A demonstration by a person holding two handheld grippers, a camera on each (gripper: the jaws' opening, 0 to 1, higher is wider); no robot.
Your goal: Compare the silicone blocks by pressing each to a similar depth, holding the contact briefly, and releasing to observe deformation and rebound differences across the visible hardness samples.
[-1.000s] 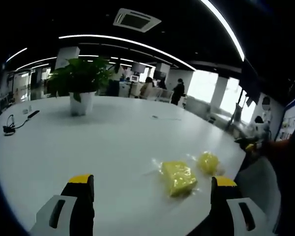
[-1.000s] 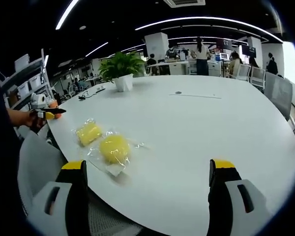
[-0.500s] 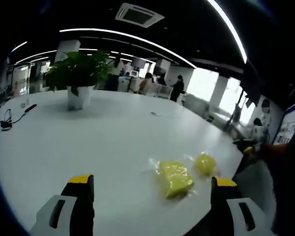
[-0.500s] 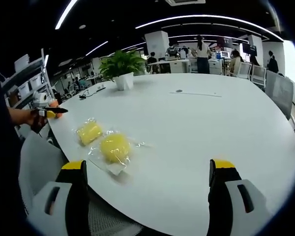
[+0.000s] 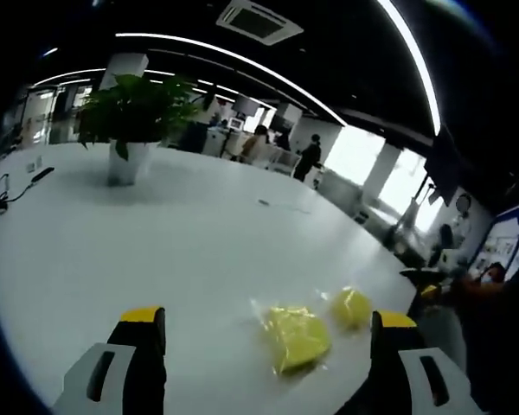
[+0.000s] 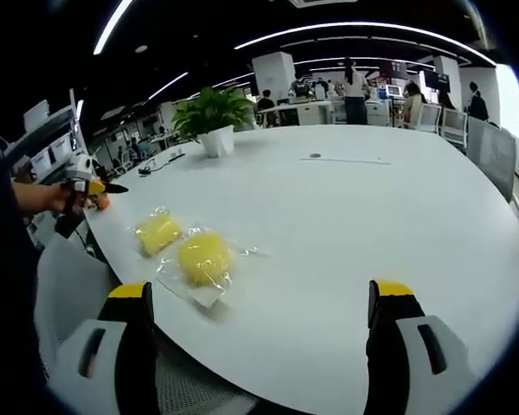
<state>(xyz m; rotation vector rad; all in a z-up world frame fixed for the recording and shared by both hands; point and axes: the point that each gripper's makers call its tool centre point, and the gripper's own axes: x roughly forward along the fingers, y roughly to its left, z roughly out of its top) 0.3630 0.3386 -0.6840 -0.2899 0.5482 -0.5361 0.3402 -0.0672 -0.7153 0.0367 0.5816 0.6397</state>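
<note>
Two yellow silicone blocks in clear bags lie near the edge of the white table (image 5: 112, 251). In the left gripper view the squarer block (image 5: 296, 335) lies just beyond my jaws, and the rounder block (image 5: 352, 307) sits beside it on the right. My left gripper (image 5: 269, 316) is open above the table and holds nothing. In the right gripper view the rounder block (image 6: 203, 258) is the closer one and the squarer block (image 6: 157, 232) lies behind it. My right gripper (image 6: 263, 289) is open and apart from both. A hand holds the left gripper (image 6: 91, 187) at the far left.
A potted plant (image 5: 125, 160) (image 6: 216, 143) stands far back on the table, and a black cable (image 5: 0, 203) lies at its far left. A thin small object (image 6: 346, 162) lies mid-table. A grey chair (image 6: 69, 294) is at the table edge. People and desks fill the office behind.
The left gripper view has shifted, so both blocks sit lower and closer to its jaws. In the right gripper view the left gripper has risen slightly. The blocks have not moved.
</note>
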